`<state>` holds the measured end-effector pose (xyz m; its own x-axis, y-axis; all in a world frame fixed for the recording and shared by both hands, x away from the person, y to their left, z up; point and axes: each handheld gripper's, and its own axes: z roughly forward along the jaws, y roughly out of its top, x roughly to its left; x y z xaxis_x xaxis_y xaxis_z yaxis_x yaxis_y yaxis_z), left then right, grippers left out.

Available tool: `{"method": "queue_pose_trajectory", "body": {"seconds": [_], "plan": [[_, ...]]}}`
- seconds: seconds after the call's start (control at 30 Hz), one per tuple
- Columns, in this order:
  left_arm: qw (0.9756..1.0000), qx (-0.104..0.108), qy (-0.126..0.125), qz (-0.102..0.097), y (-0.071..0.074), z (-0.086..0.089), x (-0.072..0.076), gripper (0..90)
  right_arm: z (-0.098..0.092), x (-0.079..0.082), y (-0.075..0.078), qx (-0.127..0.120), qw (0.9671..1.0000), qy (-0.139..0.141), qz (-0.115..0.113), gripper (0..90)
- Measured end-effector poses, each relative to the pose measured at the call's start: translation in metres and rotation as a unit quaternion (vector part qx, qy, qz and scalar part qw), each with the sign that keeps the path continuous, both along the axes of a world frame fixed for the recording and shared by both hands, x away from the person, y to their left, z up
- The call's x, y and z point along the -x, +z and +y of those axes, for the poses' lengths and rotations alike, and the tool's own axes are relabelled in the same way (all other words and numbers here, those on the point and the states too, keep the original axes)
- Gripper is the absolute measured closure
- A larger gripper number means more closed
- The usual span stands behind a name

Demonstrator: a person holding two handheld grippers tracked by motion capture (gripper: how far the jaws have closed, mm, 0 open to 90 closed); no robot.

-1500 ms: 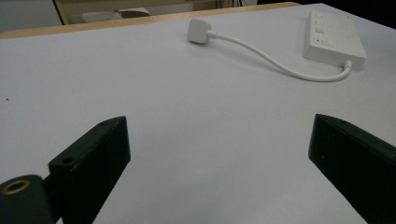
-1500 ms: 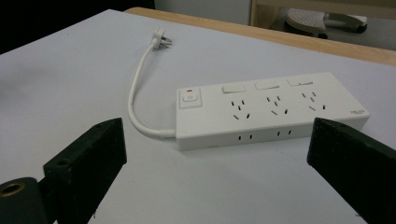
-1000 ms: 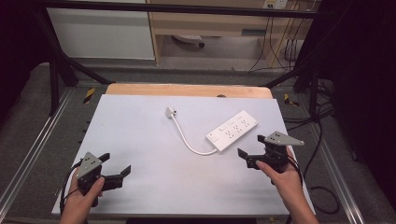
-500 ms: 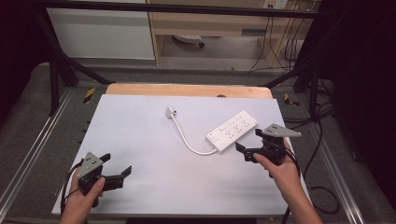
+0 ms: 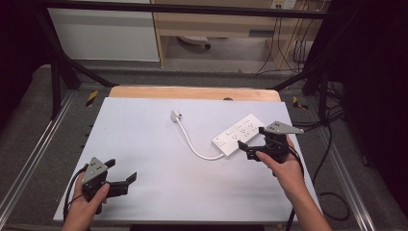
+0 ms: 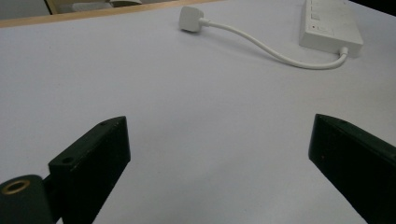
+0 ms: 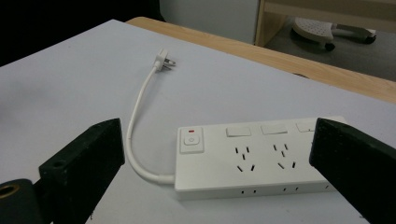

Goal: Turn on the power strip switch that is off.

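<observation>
A white power strip [image 5: 239, 134] lies slantwise on the right half of the white tabletop [image 5: 144, 139]. Its short cable curves to a white plug [image 5: 176, 115] resting near the middle back. My right gripper [image 5: 250, 136] is open, hovering at the strip's near end. In the right gripper view the strip [image 7: 252, 156], with its red-marked switch [image 7: 191, 140], lies between and just beyond the open right gripper [image 7: 218, 135]; the plug [image 7: 164, 59] is farther off. My left gripper [image 5: 121, 171] stands open near the front left corner, holding nothing. The left gripper [image 6: 218, 125] faces bare table, with the plug [image 6: 191, 18] and strip [image 6: 329, 23] far ahead.
A wooden strip [image 5: 192, 93] borders the table's far edge. Black frame bars [image 5: 62, 72] and metal rails [image 5: 29, 159] flank the table. Cables [image 5: 332, 144] hang off the right side. A shelf unit [image 5: 216, 24] stands beyond.
My right gripper has moved forward and leftward, up to the near end of the power strip. The left gripper has stayed in place.
</observation>
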<state>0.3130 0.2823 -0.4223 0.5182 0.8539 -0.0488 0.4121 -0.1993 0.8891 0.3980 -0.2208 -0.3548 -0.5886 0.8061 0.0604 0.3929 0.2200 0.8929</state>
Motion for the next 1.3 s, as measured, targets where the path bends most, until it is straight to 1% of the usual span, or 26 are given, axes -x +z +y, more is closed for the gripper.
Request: {"method": "queue_pose_trajectory", "body": {"seconds": [0.1,0.27,0.4,0.57,0.67,0.77,0.87,1.0,1.03,1.1,1.3], "plan": [[1.0,-0.002,-0.001,0.0,0.0,0.0,0.0,5.6,0.003,-0.008,0.0,0.0,1.0,-0.001,0.0,4.1],[1.0,-0.006,-0.003,0.001,0.0,-0.001,0.0,5.6,0.005,-0.014,0.001,-0.003,1.0,-0.002,0.001,4.2],[1.0,-0.006,-0.002,-0.002,0.0,-0.001,0.0,5.6,0.01,-0.021,0.001,0.001,1.0,-0.002,0.001,4.2],[1.0,-0.002,0.002,-0.004,0.001,0.001,0.0,5.7,0.014,-0.025,0.001,0.004,1.0,-0.003,0.001,5.2],[1.0,-0.005,0.002,-0.004,0.001,0.0,0.0,5.6,0.016,-0.029,0.0,0.003,1.0,-0.001,0.004,5.8],[1.0,-0.003,0.003,-0.003,0.0,0.0,0.0,5.6,0.017,-0.031,-0.001,0.008,0.9999,0.001,0.006,6.0],[1.0,-0.003,0.003,-0.002,0.0,0.0,0.0,5.6,0.019,-0.032,-0.001,0.008,0.9999,0.0,0.007,5.8],[1.0,-0.003,0.002,-0.002,0.0,0.0,0.0,5.7,0.022,-0.036,-0.002,0.007,0.9998,-0.001,0.016,4.9],[1.0,-0.002,0.002,-0.002,0.0,0.0,0.0,5.7,0.022,-0.037,-0.002,0.008,0.9999,0.0,0.014,4.8],[1.0,-0.002,0.002,-0.002,0.0,0.0,0.0,5.6,0.025,-0.041,-0.004,0.011,0.9997,-0.003,0.022,4.8],[1.0,-0.003,0.002,-0.001,0.0,0.001,0.0,5.6,0.028,-0.046,-0.009,0.016,0.9994,0.0,0.03,5.2]]}}
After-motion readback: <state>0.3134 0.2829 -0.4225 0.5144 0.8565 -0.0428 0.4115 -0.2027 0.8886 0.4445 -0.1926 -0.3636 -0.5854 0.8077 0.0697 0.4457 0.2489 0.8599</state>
